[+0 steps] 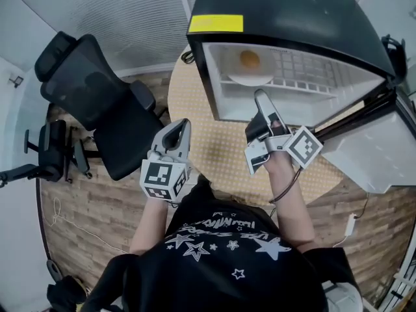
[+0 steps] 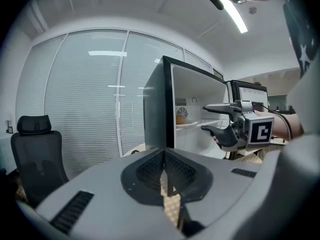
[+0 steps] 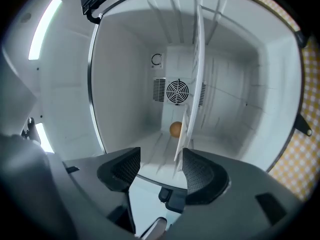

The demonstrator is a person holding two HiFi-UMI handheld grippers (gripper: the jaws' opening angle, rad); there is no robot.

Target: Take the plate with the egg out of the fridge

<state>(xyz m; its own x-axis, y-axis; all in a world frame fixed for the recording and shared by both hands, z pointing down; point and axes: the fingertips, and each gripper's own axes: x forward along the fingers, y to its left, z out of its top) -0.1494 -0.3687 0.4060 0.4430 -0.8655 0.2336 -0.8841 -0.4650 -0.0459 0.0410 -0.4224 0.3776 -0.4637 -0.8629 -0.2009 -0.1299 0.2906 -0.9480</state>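
**A:** Head view first: where is the plate?

**B:** The white plate (image 1: 250, 78) lies on the wire shelf (image 1: 305, 70) inside the open mini fridge (image 1: 286, 18), at the shelf's left end. The egg (image 1: 249, 59) sits on it. The fridge stands on a round tabletop (image 1: 214, 142) with a yellow checked cover, and its door (image 1: 377, 155) is swung out to the right.

**A:** And the right gripper (image 1: 263, 103)?

**B:** It is at the fridge's mouth and points in at the plate. In the right gripper view its jaws stand well apart with nothing between them. The plate shows edge-on just past them, close to one fingertip (image 3: 186, 156), and the egg lies beyond. Whether that fingertip touches the rim I cannot tell, as the angle is too flat.

**A:** The left gripper (image 1: 177, 125)?

**B:** It is held back over the tabletop's near edge, well apart from the fridge. Its jaws are pressed together and hold nothing. A black office chair (image 1: 97, 103) stands off to the left, on the wood floor.
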